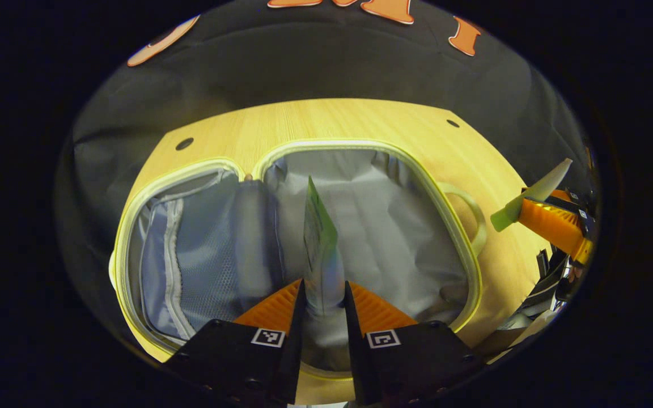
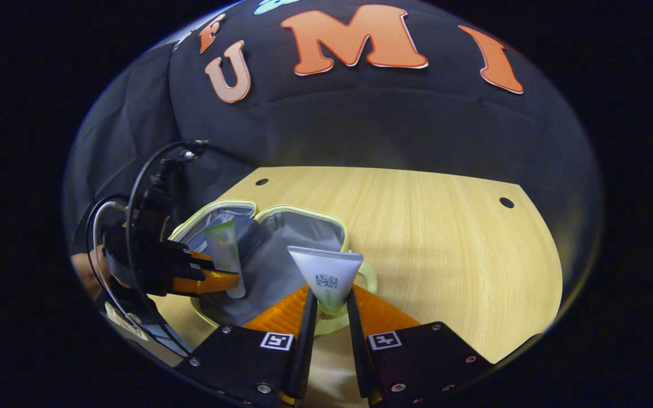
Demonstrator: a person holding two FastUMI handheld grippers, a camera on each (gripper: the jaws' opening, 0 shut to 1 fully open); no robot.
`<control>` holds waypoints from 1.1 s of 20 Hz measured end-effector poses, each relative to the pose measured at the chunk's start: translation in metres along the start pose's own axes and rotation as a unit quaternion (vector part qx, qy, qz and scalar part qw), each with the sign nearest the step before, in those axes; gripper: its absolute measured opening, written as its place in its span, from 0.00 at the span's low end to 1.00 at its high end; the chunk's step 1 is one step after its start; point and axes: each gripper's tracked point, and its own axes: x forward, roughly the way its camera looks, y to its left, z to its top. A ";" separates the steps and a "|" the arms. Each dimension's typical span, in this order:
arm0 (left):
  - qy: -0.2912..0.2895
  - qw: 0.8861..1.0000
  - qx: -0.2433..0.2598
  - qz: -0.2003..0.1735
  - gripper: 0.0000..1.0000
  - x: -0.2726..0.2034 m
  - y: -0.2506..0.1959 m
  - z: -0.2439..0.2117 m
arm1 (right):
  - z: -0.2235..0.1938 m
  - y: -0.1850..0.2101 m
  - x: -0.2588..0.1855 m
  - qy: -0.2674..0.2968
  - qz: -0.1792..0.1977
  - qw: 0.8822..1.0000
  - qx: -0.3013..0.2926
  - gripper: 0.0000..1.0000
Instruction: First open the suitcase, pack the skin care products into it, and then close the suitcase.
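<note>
In the left gripper view we see the suitcase lying open across the centre of the frame, its two halves side by side on the pale wood-grain tabletop. The left half carries a blue-grey mesh pocket with a zip; the right half is lined in soft, wrinkled grey cloth, both rimmed in pale yellow-green piping. Our left gripper sits at the bottom centre, its ribbed orange fingers pinching a green-and-white tube by its lower end. The tube's long axis runs straight up the frame, away from the fingers, and it hangs directly over the right half's lining. We judge the coming move to be a short lowering and release into that half.

At the right edge of that view, the right gripper holds a second tube off to the side of the case, beyond its looped handle.

In the right gripper view, the right gripper's fingers pinch this white tube near its green cap end, the flat crimped seam pointing up. The case lies to the lower left of it, so the left gripper is nearer the opening.
</note>
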 end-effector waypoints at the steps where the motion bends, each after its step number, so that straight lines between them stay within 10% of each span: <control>1: 0.015 1.000 -0.007 0.000 0.38 0.003 0.000 -0.003 | -0.002 0.008 0.005 0.007 0.005 1.000 -0.001 0.34; 9: 0.041 0.999 -0.010 0.021 0.38 0.040 -0.001 0.018 | -0.019 0.029 0.041 0.067 0.029 0.997 0.018 0.34; 16: -0.060 0.998 -0.020 0.028 0.80 -0.018 0.001 0.033 | -0.031 0.038 0.068 0.112 0.049 0.991 0.047 0.35; 22: -0.128 0.985 -0.050 0.106 0.85 -0.094 0.061 0.037 | -0.048 0.059 0.092 0.166 0.055 0.983 0.049 0.34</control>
